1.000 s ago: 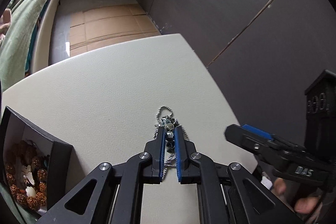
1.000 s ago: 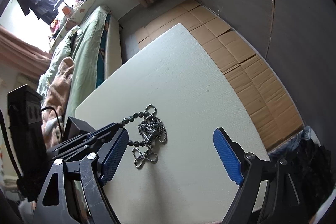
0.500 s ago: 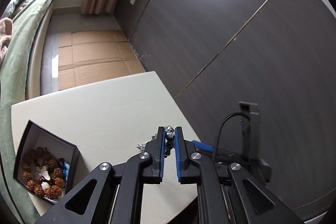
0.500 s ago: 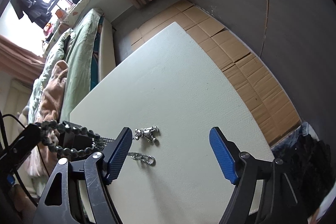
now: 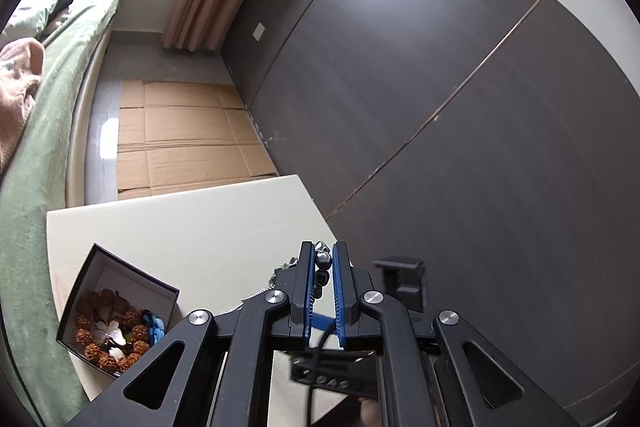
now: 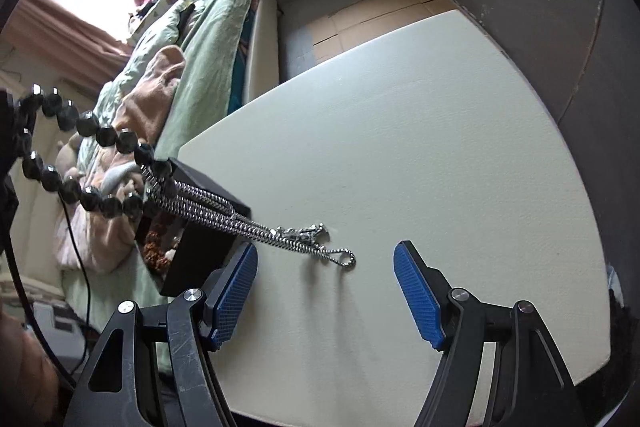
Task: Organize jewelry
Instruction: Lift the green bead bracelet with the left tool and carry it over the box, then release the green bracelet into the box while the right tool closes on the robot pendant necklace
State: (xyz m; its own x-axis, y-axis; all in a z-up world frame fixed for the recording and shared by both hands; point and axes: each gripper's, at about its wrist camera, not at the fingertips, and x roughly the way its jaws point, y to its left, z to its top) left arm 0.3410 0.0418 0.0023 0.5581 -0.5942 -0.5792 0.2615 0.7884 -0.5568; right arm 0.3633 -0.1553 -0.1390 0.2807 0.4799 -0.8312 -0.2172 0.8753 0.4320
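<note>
While lifted off the table (image 6: 400, 147): one necklace (image 6: 192, 201), dark faceted beads joined to a silver chain, pinched by its beaded end in the left gripper (image 5: 322, 267).
Left jaws nearly closed, blue pads pressing on the beads; chain hangs slanted down past the front of an open black box (image 5: 132, 283), its clasp end just touching the cream tabletop (or a hair above, hard to tell). Box stands near the table's left edge and contains brown rough beads, a white flower piece and something blue. Right gripper (image 6: 326, 291) hovers low over the table with jaws wide apart, nothing between the pads, the chain's clasp lying just ahead of them; its jaws have just been closing slightly.
</note>
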